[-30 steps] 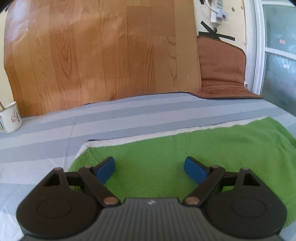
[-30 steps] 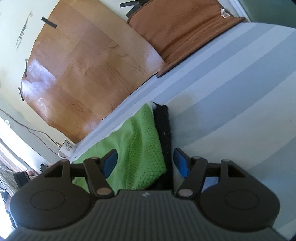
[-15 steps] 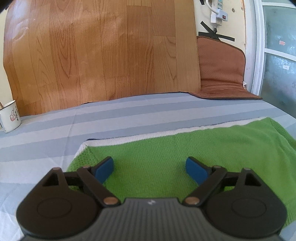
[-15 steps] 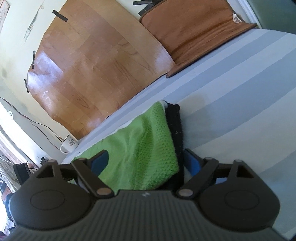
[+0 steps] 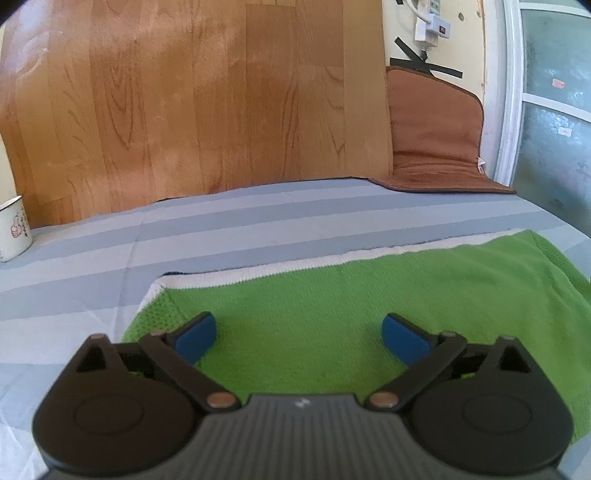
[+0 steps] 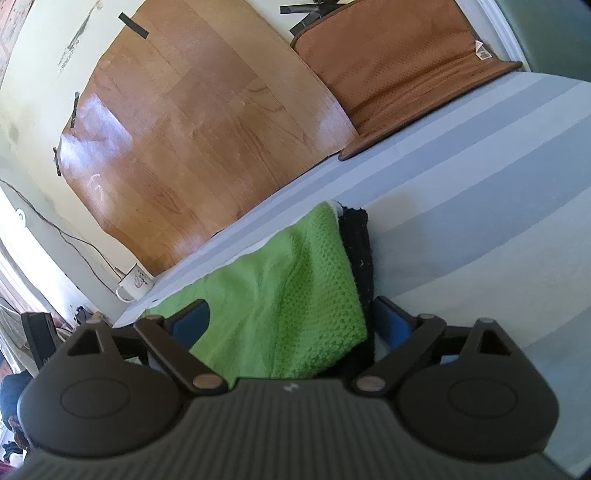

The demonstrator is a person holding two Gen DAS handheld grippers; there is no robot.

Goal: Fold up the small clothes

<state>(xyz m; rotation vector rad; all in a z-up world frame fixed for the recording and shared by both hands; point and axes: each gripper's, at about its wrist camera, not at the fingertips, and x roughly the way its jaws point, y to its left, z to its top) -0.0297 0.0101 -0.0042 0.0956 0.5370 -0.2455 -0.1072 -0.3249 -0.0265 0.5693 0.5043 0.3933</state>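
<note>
Now the green knitted garment (image 5: 388, 306) is seen lying flat on a surface covered with a grey and blue striped cloth (image 5: 258, 229). In the left wrist view it fills the near right part of the scene, and a white ribbed edge (image 5: 295, 264) runs along its far side. In the right wrist view the same garment (image 6: 295, 295) is folded over, and a black knitted layer (image 6: 358, 251) shows along its right edge, under the green part.

The left gripper (image 5: 299, 334) is held low over the garment. Its jaws have just been opening and now stand very wide; the green cloth lies between the blue pads (image 5: 194, 338), but it is not pressed by them and nothing is held.

The right gripper (image 6: 295, 319) is placed at the near right end of the garment. Its jaws have also just been opening and are now wide apart. The folded edge of the garment lies between them, but whether the pads touch the cloth cannot be told; no grip on it is seen.

Farther away, a sheet with a wood pattern (image 5: 192, 107) is fixed on the wall behind the striped surface. To the right of it a brown cushion (image 5: 432, 125) leans against the wall, held with black tape (image 5: 428, 64). A white enamel mug (image 5: 13, 229) with a small picture stands at the far left, near the wood sheet. A white power strip (image 5: 432, 24) hangs on the wall above the cushion.
</note>
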